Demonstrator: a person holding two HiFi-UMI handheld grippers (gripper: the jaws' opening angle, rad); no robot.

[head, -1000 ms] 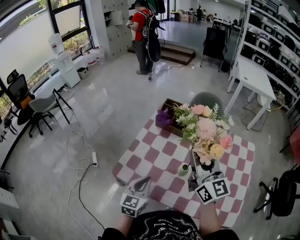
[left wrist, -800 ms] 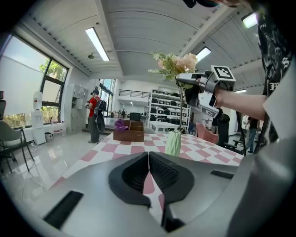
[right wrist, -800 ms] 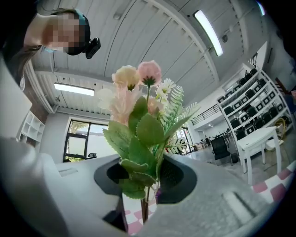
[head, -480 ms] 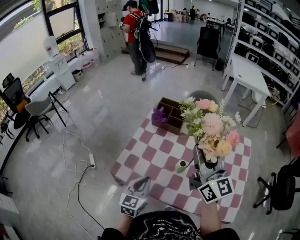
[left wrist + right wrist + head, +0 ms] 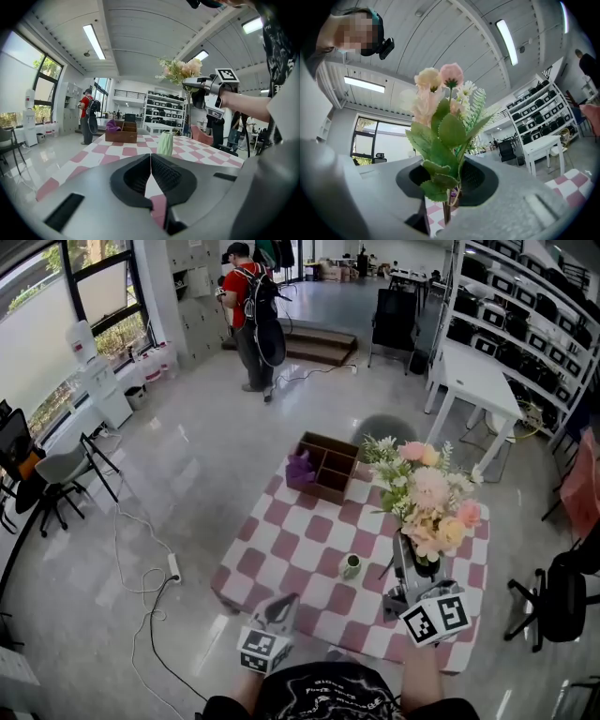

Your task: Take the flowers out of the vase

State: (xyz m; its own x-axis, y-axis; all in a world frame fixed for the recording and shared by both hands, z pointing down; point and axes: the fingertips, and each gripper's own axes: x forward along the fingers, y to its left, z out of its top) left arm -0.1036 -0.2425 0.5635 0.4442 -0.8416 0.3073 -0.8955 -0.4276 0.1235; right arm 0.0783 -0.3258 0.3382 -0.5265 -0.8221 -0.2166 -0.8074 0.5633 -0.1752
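Flowers (image 5: pixel 427 498) up in the air, clear of the little green vase (image 5: pixel 352 565), over the right side of the checked worktop (image 5: pixel 286 554). Pinched low on the thin stems (image 5: pixel 446 211) by the right hand-held gripper (image 5: pixel 410 570), with green leaves bunched up between the jaws.

Probably light, but big and full on top, so likely to tip and wobble. Soft petals, easy to squash. Bendy stems, likely to slip in a loose hold. Best held low down, where all the stems come together, never by the blooms, and kept standing straight up.

Vase standing empty near the middle of the worktop, just to the left of the flowers. Left hand-held gripper (image 5: pixel 150 173) pressed together on nothing, low by the near edge. Wooden box (image 5: pixel 326 465) at the far edge, well apart.
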